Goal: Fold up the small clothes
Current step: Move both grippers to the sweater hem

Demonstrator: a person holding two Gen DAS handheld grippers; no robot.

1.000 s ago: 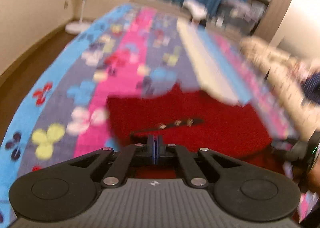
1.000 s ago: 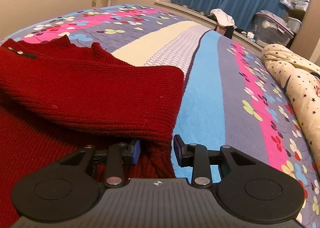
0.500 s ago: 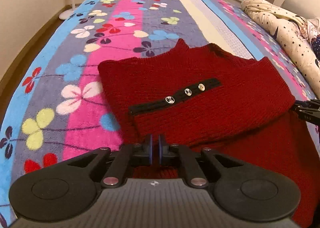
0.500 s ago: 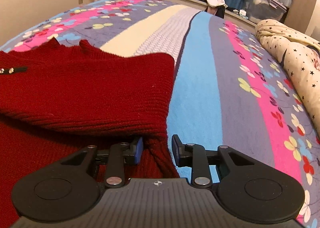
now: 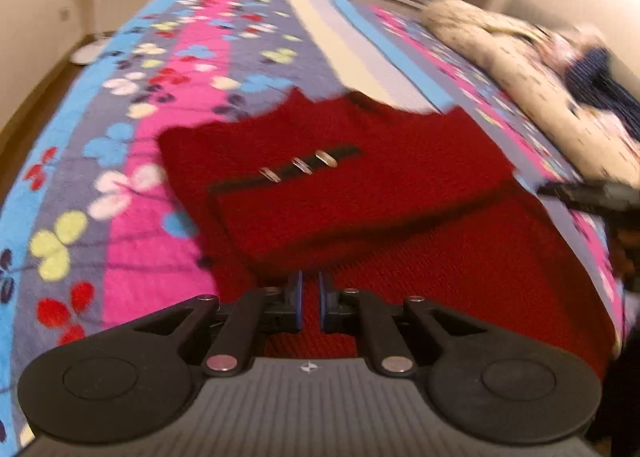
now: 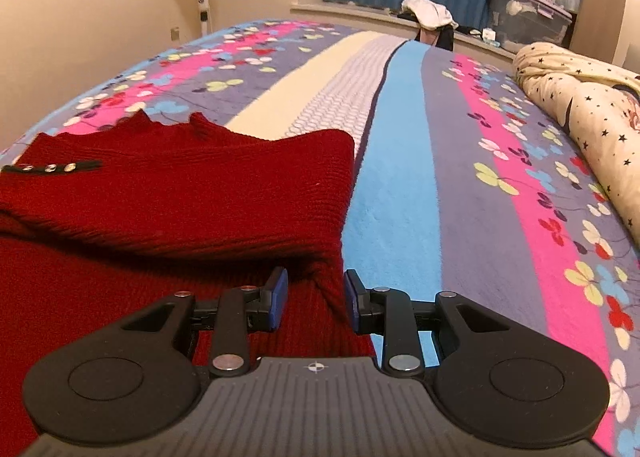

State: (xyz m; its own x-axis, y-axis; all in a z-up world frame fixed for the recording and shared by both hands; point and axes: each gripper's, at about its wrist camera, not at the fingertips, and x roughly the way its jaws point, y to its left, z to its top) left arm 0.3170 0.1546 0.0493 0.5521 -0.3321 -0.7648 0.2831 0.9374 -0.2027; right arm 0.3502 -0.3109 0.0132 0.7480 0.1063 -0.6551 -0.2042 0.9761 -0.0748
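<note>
Red sweater [image 6: 180, 197] folded on bedspread [image 6: 460, 185], L tongs [image 5: 309, 303] released, barely apart, R tongs [image 6: 316, 299] released over sweater edge

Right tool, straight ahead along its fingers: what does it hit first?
Probably the red sweater: the right tool points down at its side edge, where the folded layer rises just ahead. Depth is unclear.
</note>
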